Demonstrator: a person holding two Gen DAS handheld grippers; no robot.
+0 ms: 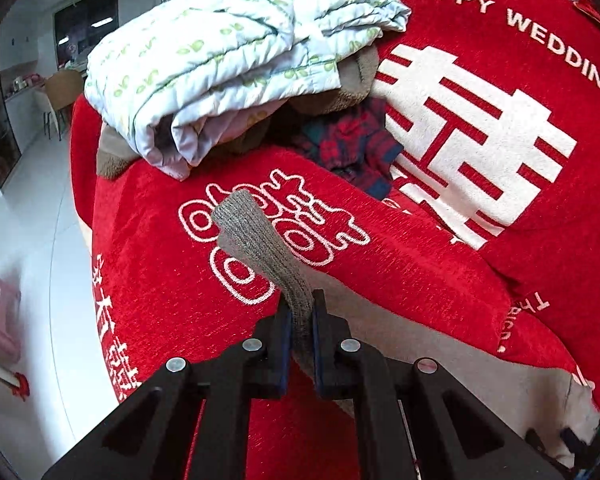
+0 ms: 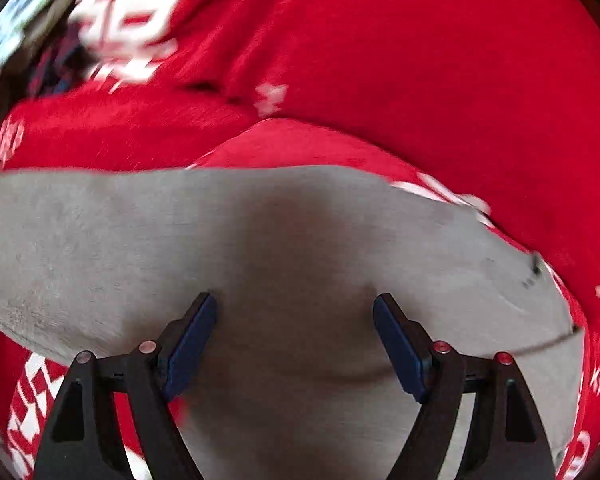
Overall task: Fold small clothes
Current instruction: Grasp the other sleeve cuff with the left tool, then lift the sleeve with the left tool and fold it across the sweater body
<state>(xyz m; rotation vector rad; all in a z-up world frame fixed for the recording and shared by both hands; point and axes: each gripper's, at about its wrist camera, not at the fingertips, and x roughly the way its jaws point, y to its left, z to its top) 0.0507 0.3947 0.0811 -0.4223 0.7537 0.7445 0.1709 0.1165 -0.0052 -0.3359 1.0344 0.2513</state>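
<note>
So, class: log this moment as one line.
left gripper: shut on grey garment | right gripper: open above garment | surface: red cover

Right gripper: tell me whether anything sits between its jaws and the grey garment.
Nothing visible does. The right gripper hangs open directly over the grey garment, which lies spread on the red cover; only bare grey cloth shows between its fingers. The view is blurred, so contact cannot be judged.
</note>
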